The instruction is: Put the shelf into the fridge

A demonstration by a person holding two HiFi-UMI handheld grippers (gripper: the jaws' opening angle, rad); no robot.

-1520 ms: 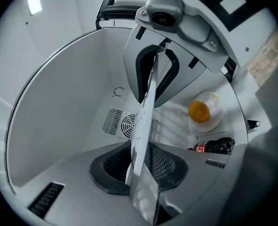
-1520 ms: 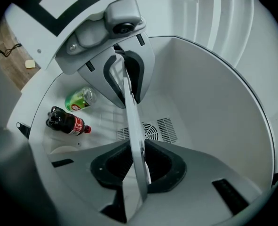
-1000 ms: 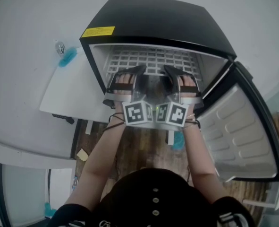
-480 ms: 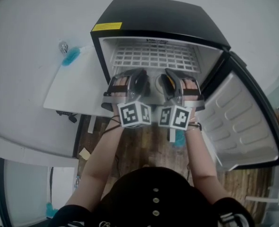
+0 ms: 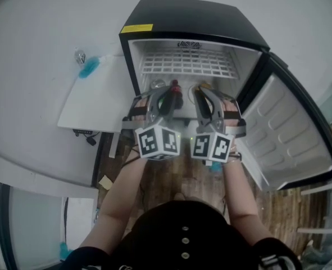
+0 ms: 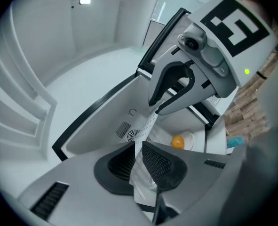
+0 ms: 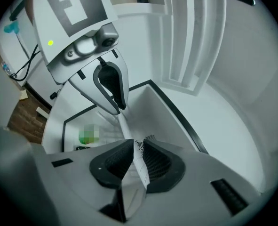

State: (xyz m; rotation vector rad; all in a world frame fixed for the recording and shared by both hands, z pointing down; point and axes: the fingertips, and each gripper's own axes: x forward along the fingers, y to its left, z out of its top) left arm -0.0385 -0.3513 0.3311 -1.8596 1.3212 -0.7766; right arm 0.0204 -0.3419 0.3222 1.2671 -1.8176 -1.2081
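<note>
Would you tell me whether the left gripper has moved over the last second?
Yes. The left gripper has drawn back out of the fridge, away from the shelf; its jaws have just been closing, with nothing held between them.

Glossy black fridge (image 5: 194, 16), white wire shelf (image 5: 182, 64), wooden floor (image 5: 171, 176).

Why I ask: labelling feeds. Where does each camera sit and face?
Head view: on the person's head, looking steeply down at fridge and shelf; forearms, left tool, right tool show.
Left gripper view: on the left tool, looking along its jaws, just closing on nothing, into the fridge; right tool shows.
Right gripper view: likewise from the right tool; left tool shows.
All share the fridge's inside.
</note>
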